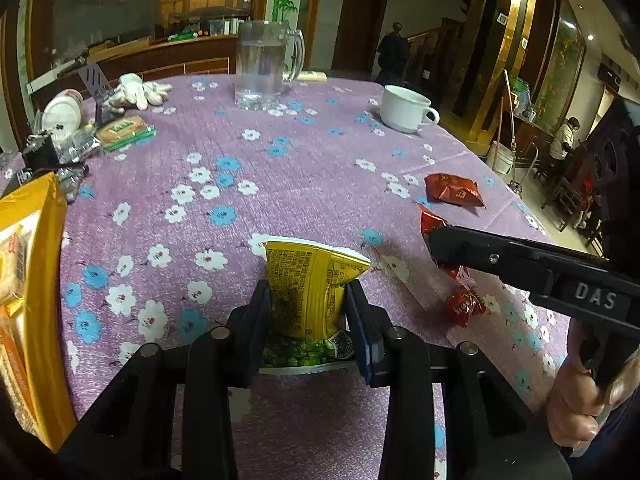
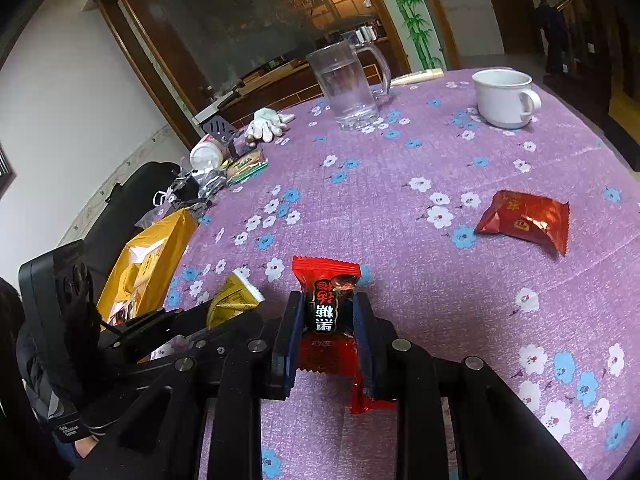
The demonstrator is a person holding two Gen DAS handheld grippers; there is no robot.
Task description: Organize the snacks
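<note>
Yellow packet (image 1: 310, 284) between left fingers (image 1: 260, 312)

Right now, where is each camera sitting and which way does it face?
Left wrist: on the left gripper, looking down across the table; its fingers clamp a yellow packet; the right gripper and a hand show.
Right wrist: on the right gripper, facing likewise; its fingers clamp a red candy; the left gripper shows.
Shared: glass mug, white cup, red packet.
</note>
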